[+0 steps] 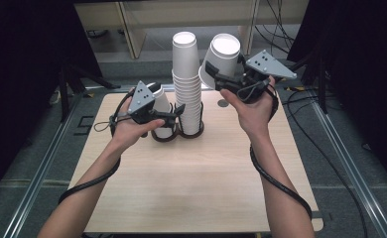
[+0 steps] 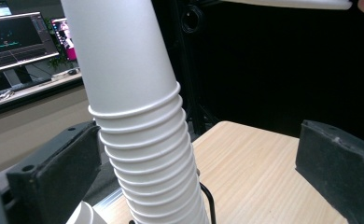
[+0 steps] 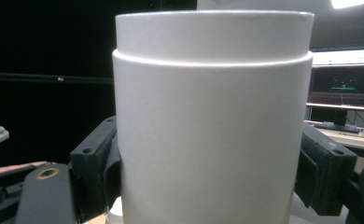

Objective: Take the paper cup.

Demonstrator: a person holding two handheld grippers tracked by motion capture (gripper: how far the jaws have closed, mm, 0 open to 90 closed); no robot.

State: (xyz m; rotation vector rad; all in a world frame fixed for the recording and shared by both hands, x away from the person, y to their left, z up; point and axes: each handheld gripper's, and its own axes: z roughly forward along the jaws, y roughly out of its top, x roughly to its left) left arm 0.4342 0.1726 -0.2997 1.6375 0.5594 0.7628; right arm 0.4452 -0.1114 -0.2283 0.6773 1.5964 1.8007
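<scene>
We hold a single cup [image 1: 220, 58] clamped in the right gripper [image 1: 226, 82], lifted at one o'clock of the cup stack [image 1: 187, 87]. Our left gripper [image 1: 174, 115] stands wide open, holding nothing, astride the stack's base in its black wire holder [image 1: 181, 134]; we would likely steady there while lifting clear

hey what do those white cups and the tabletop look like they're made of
Stacked cups and the held cup: likely matte white paper, judging by rolled rims and no gloss. Tabletop: pale wood grain, possibly laminate; smooth with a faint sheen.
</scene>
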